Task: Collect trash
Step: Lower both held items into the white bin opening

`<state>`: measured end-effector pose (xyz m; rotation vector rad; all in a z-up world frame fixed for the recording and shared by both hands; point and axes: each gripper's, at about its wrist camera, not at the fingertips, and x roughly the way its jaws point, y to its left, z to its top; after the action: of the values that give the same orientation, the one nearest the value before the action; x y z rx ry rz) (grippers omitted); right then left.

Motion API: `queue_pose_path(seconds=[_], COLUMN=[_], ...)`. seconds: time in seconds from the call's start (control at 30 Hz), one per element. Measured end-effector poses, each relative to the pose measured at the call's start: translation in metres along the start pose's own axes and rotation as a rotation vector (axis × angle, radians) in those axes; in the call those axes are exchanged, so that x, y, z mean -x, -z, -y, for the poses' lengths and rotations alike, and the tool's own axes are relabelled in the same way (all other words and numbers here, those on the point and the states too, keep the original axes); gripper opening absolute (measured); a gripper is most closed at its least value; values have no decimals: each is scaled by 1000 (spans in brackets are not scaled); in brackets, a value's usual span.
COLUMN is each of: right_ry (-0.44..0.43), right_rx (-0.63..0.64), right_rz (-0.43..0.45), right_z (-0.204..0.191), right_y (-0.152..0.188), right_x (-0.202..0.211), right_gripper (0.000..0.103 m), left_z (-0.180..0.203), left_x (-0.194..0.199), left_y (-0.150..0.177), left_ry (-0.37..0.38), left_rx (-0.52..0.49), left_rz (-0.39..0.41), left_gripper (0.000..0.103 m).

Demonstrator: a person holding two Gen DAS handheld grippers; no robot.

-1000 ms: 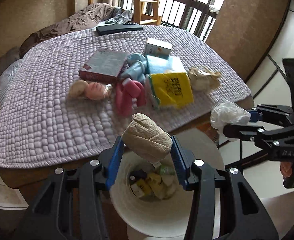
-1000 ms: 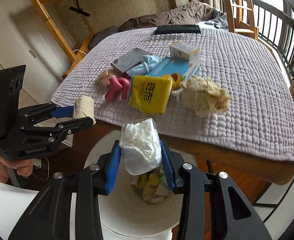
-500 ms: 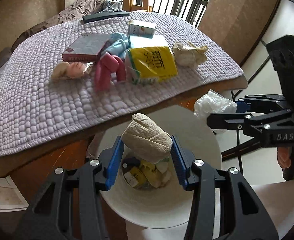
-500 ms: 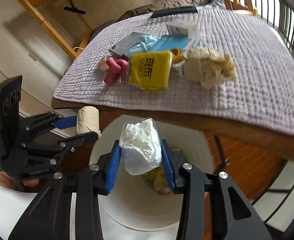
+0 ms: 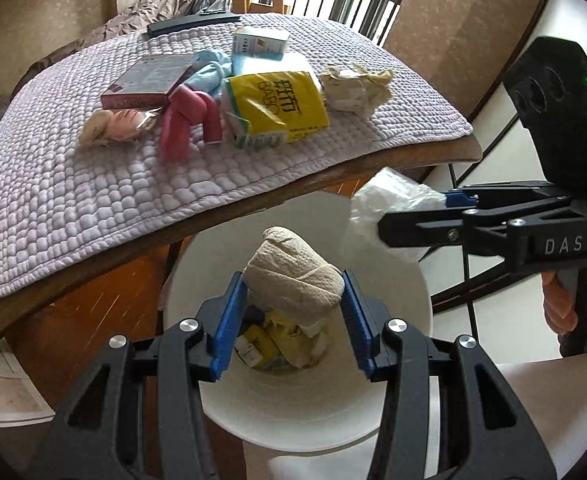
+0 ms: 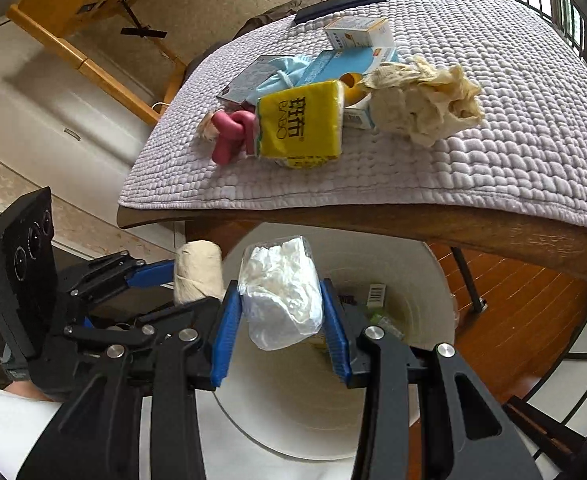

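The left claw (image 5: 291, 300) is clamped on a paper wad (image 5: 293, 276), the right claw (image 6: 281, 316) on a bag (image 6: 281, 292). Both are held over the bin (image 5: 393, 412) below the surface's near edge; release should be made well inside the rim.

"BABO" stands on the yellow tissue pack (image 5: 275, 106) beside the pink toy (image 5: 187, 118); "DAS" on the right gripper (image 5: 377, 224)

A bin (image 5: 393, 412) stands before the table (image 5: 253, 196), trash (image 5: 277, 344) inside.
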<state>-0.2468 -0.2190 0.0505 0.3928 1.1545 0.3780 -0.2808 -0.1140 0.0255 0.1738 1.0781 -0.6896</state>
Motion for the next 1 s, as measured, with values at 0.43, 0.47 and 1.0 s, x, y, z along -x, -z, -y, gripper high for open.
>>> queue_pose_path(seconds=[0.43,0.47,1.0], right_ry=[-83,-89,-64], right_rx=[-28,-30,-20], right_rz=[-18,-24,-102], right_z=[-14,-15,-13], right_y=[-14,-14,-10], right_x=[-15,-17,-47], right_gripper=[39,39,41], left_z=[-1,-1,-1], left_x=[-9,-10,-32], left_y=[-2,-2,3], left_ry=[35,36,46], left_rx=[1,0,-58], left_rz=[-3,-2,-20], left_gripper=[49,49,49])
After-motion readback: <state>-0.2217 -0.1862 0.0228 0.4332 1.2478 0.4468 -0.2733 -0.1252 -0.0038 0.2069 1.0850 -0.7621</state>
